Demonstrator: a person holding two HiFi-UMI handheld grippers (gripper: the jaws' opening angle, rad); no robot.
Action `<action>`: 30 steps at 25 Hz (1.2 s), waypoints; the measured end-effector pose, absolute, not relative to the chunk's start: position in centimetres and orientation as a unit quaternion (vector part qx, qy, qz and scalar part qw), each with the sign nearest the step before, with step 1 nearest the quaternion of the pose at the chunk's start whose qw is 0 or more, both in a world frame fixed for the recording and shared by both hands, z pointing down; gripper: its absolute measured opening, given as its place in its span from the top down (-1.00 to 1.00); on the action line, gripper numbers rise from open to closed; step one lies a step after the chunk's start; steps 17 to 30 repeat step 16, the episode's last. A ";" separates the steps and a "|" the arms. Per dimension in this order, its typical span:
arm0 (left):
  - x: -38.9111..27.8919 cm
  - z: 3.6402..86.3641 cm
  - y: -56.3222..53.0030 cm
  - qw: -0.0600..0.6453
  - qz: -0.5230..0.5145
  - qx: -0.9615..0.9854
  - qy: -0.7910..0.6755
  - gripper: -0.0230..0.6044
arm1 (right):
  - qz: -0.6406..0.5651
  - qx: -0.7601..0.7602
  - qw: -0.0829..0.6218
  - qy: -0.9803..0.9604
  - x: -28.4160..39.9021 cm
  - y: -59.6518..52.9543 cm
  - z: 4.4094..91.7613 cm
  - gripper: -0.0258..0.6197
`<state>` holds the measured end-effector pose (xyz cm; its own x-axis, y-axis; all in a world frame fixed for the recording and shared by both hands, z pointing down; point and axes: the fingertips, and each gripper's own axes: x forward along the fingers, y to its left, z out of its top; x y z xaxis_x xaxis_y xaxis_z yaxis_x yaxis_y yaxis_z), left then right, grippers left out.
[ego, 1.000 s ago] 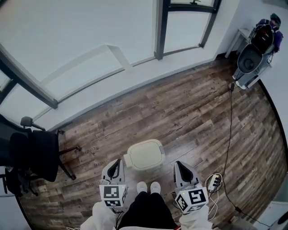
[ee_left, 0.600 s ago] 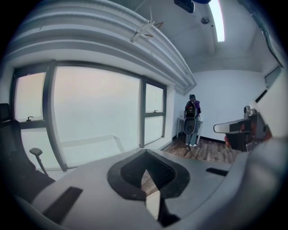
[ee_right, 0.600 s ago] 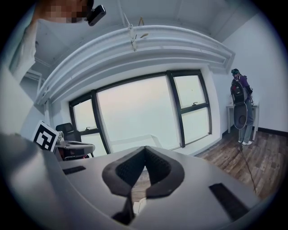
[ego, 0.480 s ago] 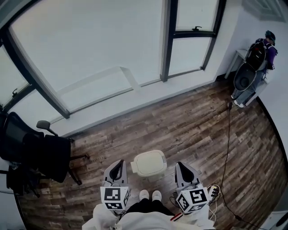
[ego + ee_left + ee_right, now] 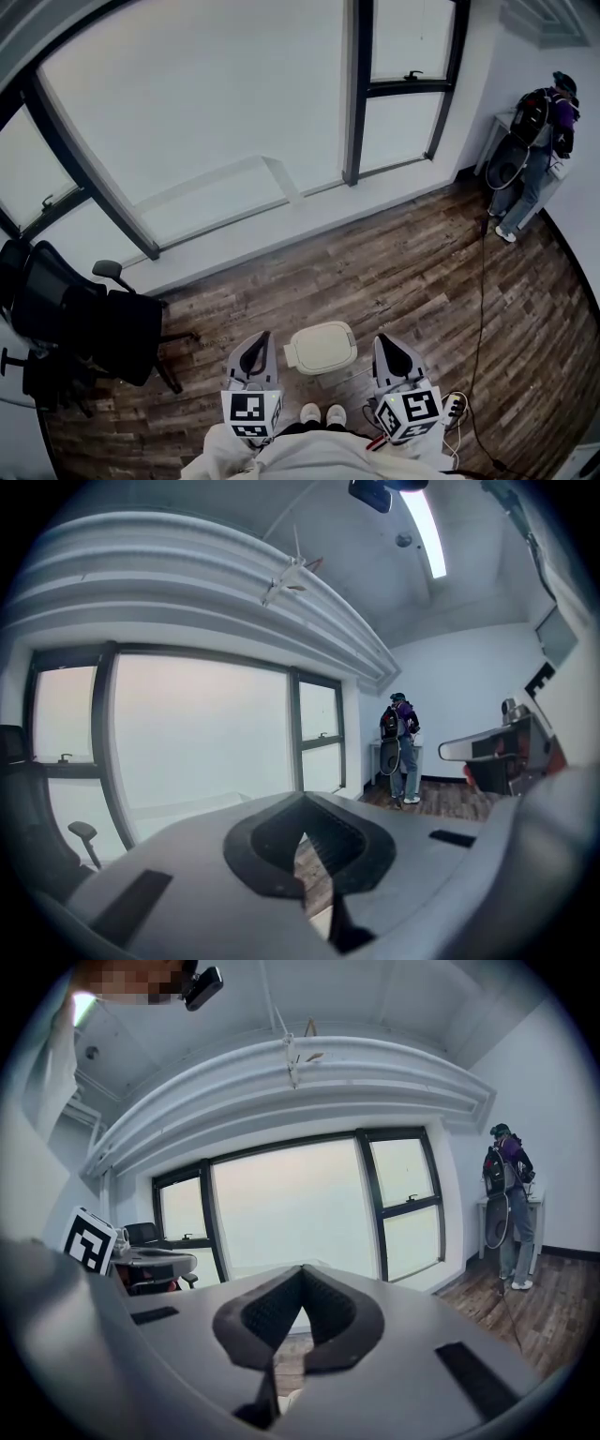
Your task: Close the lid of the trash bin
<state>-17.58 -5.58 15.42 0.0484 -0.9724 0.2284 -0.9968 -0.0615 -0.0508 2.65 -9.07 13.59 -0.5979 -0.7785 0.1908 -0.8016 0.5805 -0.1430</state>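
In the head view I am looking down on the cream, rounded plastic trash bin (image 5: pixel 321 348), which is standing on the dark wood-plank floor (image 5: pixel 394 272) with its lid lying flat on top. It is sitting between the two tools, just ahead of my pale shoes (image 5: pixel 322 413). The left tool (image 5: pixel 257 349) and right tool (image 5: pixel 389 352) are hovering to either side of it, and neither is touching it. Only this view is giving me the bin clearly, along with the black office chair (image 5: pixel 94 328) at the left and the white power strip (image 5: pixel 453 405) by the right tool.

The left gripper view is showing the left tool (image 5: pixel 305 799) with its jaws pressed together at the tips and nothing between them. Beyond it, a person wearing a backpack (image 5: pixel 398 747) is standing by the far white wall (image 5: pixel 459 696).

The right gripper view is showing the right tool (image 5: pixel 302 1269) likewise closed and empty. It is pointing toward the large dark-framed window (image 5: pixel 291 1213).
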 end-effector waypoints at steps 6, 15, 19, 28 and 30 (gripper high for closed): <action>-17.2 15.5 -6.2 0.061 0.104 0.728 -0.675 0.91 | 0.098 0.443 0.059 -0.889 2.5 -9.4 13.7 0.85; -16.6 16.0 -7.0 0.054 0.105 0.734 -0.669 0.91 | 0.101 0.452 0.063 -0.884 3.2 -9.8 14.8 0.85; -16.6 16.1 -7.0 0.053 0.105 0.734 -0.669 0.91 | 0.102 0.453 0.063 -0.883 3.2 -9.8 14.9 0.85; -16.6 16.1 -7.0 0.053 0.105 0.734 -0.669 0.91 | 0.102 0.453 0.063 -0.883 3.2 -9.8 14.9 0.85; -16.6 16.1 -7.0 0.053 0.105 0.734 -0.669 0.91 | 0.102 0.453 0.063 -0.883 3.2 -9.8 14.9 0.85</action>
